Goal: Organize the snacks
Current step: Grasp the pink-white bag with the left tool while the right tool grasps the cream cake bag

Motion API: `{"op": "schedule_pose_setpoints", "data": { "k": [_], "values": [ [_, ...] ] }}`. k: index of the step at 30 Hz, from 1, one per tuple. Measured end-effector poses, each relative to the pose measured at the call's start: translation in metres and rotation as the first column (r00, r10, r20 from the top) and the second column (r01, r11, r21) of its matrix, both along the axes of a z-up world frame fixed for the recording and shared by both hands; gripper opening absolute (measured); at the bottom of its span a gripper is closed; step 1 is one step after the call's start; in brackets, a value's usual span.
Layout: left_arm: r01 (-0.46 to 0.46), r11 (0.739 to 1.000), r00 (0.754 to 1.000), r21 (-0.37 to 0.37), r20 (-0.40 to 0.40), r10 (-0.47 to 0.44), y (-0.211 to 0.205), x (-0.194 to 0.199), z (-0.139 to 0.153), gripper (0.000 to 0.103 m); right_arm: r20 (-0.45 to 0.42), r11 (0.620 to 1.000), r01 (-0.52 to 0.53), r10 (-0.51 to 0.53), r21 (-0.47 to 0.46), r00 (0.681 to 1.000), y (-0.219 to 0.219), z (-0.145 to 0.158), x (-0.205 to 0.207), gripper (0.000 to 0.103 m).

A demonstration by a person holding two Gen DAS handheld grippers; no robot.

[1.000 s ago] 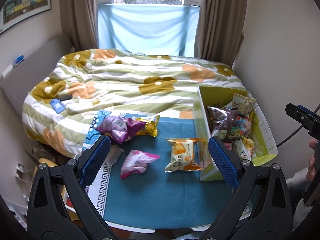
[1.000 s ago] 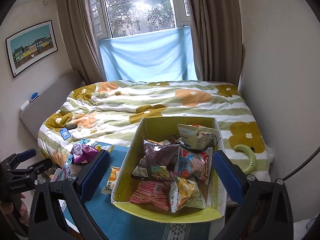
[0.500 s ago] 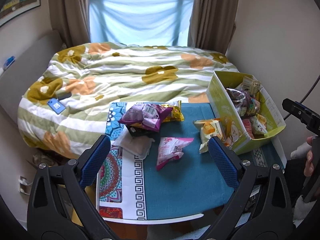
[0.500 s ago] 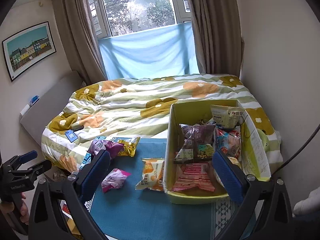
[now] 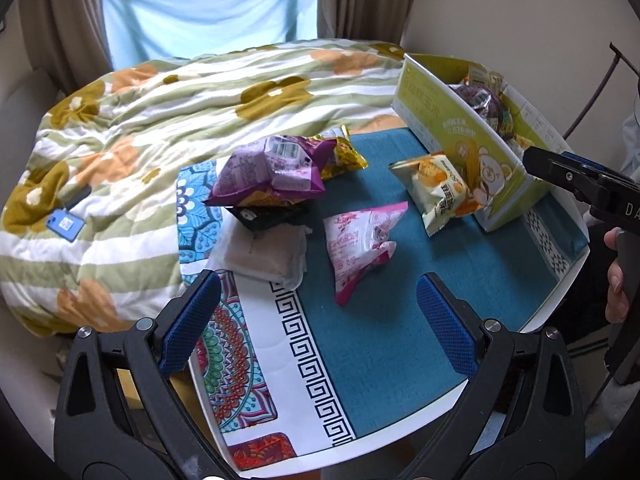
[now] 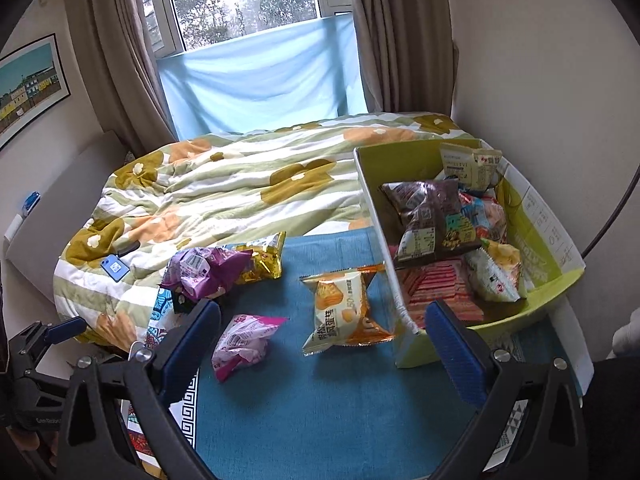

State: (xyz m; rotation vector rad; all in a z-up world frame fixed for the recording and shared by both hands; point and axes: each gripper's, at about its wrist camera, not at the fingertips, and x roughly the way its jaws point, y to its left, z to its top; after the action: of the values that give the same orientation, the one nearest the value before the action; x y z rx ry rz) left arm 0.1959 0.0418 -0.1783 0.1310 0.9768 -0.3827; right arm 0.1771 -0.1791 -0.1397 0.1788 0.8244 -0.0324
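A green cardboard box (image 6: 556,286) holding several snack bags stands at the table's right; it also shows in the left wrist view (image 5: 464,136). Loose on the blue tablecloth lie a pink bag (image 5: 360,244) (image 6: 244,342), an orange-and-white bag (image 5: 440,192) (image 6: 340,312) leaning on the box, a purple bag (image 5: 268,172) (image 6: 204,270) over a black one, a gold bag (image 6: 262,262) and a flat white pouch (image 5: 268,254). My left gripper (image 5: 318,326) is open and empty, just short of the pink bag. My right gripper (image 6: 324,350) is open and empty, above the tablecloth near the orange bag.
The table (image 5: 360,364) stands against a bed with a flowered green-striped quilt (image 5: 160,92). A blue phone (image 5: 64,224) lies on the quilt. A wall is right of the box. A curtained window is behind the bed.
Both grippers have moved left and down toward the loose snacks. The pink bag now sits between the left gripper's fingers in view. Both stay open.
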Motion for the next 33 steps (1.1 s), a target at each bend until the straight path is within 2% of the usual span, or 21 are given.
{"op": "schedule_pose_setpoints", "data": {
  "k": [6, 12, 17, 20, 21, 23, 25, 30, 33],
  "values": [
    [0.063, 0.998, 0.998, -0.025, -0.017, -0.064, -0.024, 0.013, -0.041, 0.098, -0.036, 0.998, -0.033, 0.031, -0.049, 0.999, 0.024, -0.040, 0.014, 0.102],
    [0.115, 0.993, 0.993, -0.012, -0.020, -0.116, -0.053, 0.033, -0.078, 0.097, -0.082, 0.998, -0.033, 0.030, -0.045, 0.996, 0.029, -0.076, 0.035, 0.102],
    [0.134, 0.991, 0.991, -0.003, -0.026, -0.134, -0.068, 0.048, -0.100, 0.089, -0.100, 0.999, -0.025, 0.021, -0.039, 0.995, 0.027, -0.095, 0.048, 0.101],
    [0.143, 0.990, 0.989, 0.001, -0.039, -0.143, -0.075, 0.055, -0.113, 0.080, -0.107, 1.000, -0.014, 0.011, -0.023, 0.994, 0.025, -0.105, 0.055, 0.100],
    [0.145, 0.989, 0.988, 0.002, -0.044, -0.145, -0.078, 0.057, -0.116, 0.072, -0.108, 1.000, -0.009, 0.007, -0.024, 0.994, 0.025, -0.107, 0.056, 0.099],
    [0.139, 0.990, 0.989, 0.013, -0.043, -0.138, -0.081, 0.060, -0.121, 0.070, -0.111, 1.000, -0.002, -0.001, -0.026, 0.994, 0.025, -0.112, 0.060, 0.098],
    [0.138, 0.990, 0.990, 0.015, -0.038, -0.137, -0.083, 0.064, -0.123, 0.069, -0.103, 0.999, 0.012, -0.016, -0.038, 0.995, 0.025, -0.115, 0.063, 0.097],
    [0.126, 0.992, 0.991, 0.017, -0.038, -0.125, -0.086, 0.073, -0.127, 0.057, -0.079, 0.993, 0.041, -0.049, -0.107, 0.996, 0.031, -0.121, 0.069, 0.097],
    [0.107, 0.994, 0.993, 0.014, -0.046, -0.106, -0.082, 0.074, -0.126, 0.054, -0.080, 0.990, 0.042, -0.053, -0.131, 0.995, 0.033, -0.126, 0.074, 0.089]
  ]
}}
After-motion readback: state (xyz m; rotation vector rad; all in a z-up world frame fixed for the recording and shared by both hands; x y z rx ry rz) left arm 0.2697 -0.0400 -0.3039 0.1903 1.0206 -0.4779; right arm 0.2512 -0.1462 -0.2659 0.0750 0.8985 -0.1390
